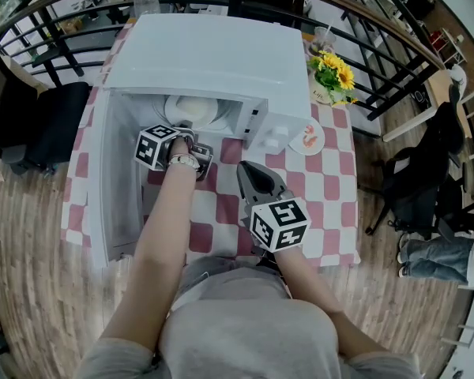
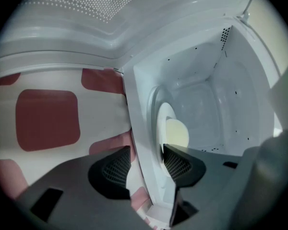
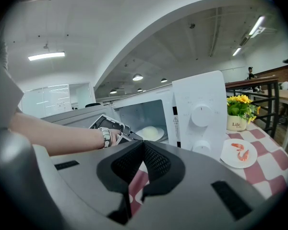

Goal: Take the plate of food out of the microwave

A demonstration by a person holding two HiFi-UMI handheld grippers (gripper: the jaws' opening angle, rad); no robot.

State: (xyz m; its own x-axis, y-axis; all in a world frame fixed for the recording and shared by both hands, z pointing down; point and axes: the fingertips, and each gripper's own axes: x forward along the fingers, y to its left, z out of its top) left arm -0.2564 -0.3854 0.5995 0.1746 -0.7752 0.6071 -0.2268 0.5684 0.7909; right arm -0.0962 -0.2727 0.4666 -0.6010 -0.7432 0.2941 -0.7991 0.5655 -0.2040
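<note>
Microwave (image 1: 205,54) already open. Plate of food (image 2: 164,123) not yet out, lying in the cavity just past the left gripper (image 2: 146,166), rim beside the inner finger. Fingers part-way apart there, pressing on nothing. Right gripper (image 3: 143,152) pinched closed, empty, well short of the plate. Remaining: clamp the rim, lift, draw out.

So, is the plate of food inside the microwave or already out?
Inside: the plate sits in the microwave cavity, door open, left gripper at the opening.
</note>
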